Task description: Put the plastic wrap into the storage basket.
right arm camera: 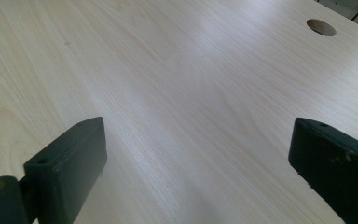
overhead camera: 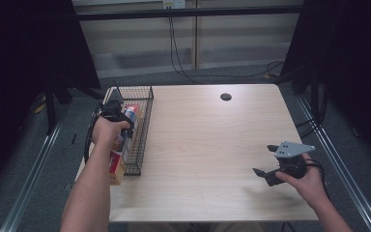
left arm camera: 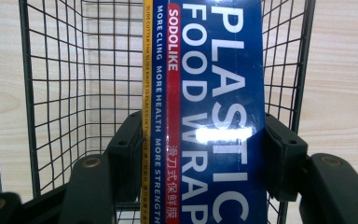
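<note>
My left gripper [overhead camera: 117, 117] is shut on a long blue box of plastic food wrap [overhead camera: 118, 163] over the left side of a black wire basket [overhead camera: 143, 126]. In the left gripper view its jaws press both sides of the box [left arm camera: 216, 93], with the basket's mesh [left arm camera: 74, 74] behind it. The box runs lengthwise along the basket, and its near end sticks out past the basket's near rim. My right gripper [overhead camera: 262, 159] hovers over the table's near right part, open, with only bare wood between its jaws [right arm camera: 196, 154].
The basket stands at the left edge of the light wooden table [overhead camera: 207, 145]. A round cable hole [overhead camera: 226, 96] is at the table's far middle, also seen as a hole [right arm camera: 321, 27]. Cables lie on the floor behind the table.
</note>
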{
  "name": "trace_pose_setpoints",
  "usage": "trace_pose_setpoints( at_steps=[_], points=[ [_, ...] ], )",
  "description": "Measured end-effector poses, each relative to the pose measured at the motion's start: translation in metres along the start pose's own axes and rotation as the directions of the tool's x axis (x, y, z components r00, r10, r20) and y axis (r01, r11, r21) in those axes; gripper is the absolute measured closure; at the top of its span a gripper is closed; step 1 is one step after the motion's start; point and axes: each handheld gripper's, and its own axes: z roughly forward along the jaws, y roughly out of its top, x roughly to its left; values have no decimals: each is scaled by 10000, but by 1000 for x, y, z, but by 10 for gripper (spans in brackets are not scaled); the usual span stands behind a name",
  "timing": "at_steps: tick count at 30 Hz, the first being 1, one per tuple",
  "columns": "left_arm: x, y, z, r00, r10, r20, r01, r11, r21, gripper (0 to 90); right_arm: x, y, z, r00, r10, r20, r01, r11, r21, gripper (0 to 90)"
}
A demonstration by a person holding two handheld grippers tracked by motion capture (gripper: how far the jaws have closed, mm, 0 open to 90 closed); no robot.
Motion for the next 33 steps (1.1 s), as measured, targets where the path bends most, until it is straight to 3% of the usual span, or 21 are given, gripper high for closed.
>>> trace_pose_setpoints(
  at_steps=[25,33],
  points=[
    [2,0,5,9999,-163,53,163,9999,58,418,0,1,0,10000,-33,-6,33,10000,14,39],
    [1,-1,6,10000,-20,-2,20,10000,16,408,0,1,1,10000,-94,-26,94,9999,42,39]
  ],
)
